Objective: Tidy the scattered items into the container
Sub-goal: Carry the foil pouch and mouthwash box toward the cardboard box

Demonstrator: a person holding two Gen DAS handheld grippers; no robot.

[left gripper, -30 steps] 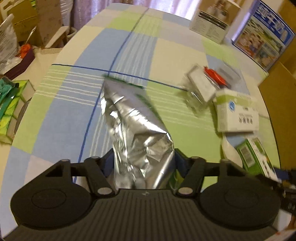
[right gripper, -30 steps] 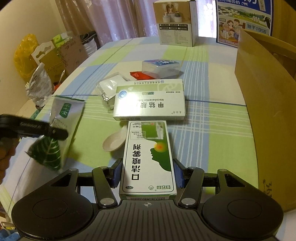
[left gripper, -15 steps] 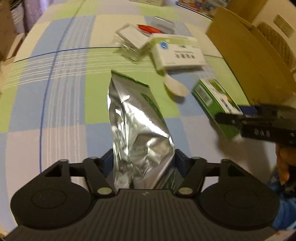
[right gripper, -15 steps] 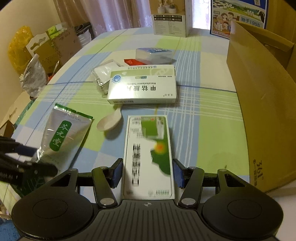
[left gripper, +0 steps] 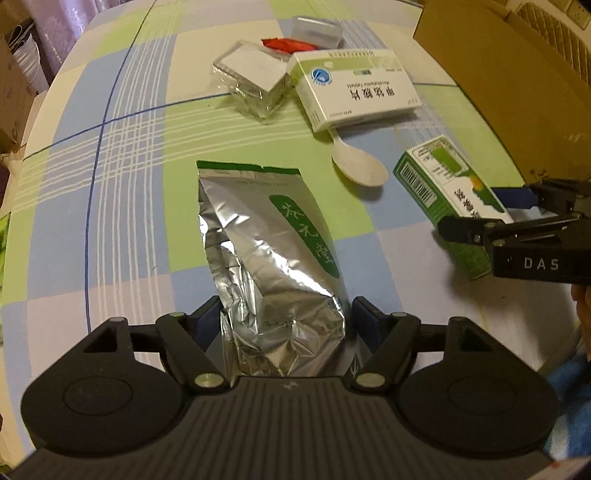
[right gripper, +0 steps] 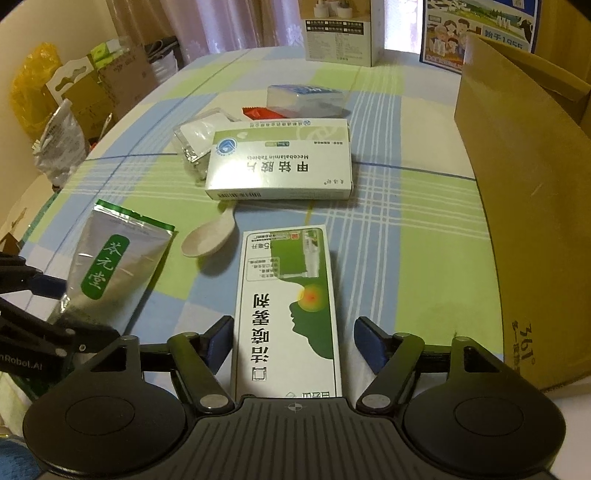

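A silver foil tea pouch [left gripper: 273,254] lies flat on the checked tablecloth between the fingers of my left gripper [left gripper: 286,325], whose jaws stand apart with small gaps at both sides. It also shows in the right wrist view [right gripper: 110,266]. A green and white spray box [right gripper: 286,306] lies on the cloth between the fingers of my right gripper [right gripper: 293,341], which is open with clear gaps. The box shows in the left wrist view [left gripper: 448,192]. The brown cardboard box [right gripper: 524,192] stands at the right.
A white tablets box [right gripper: 280,162], a white plastic spoon [right gripper: 212,238], a clear packet [right gripper: 197,138], a red sachet [right gripper: 258,112] and a clear plastic case [right gripper: 306,98] lie mid-table. Cartons [right gripper: 340,31] stand at the far edge. Bags [right gripper: 61,140] sit off the left edge.
Both grippers came down and back toward the near edge, set the pouch and the spray box on the cloth, and their jaws have opened off them.
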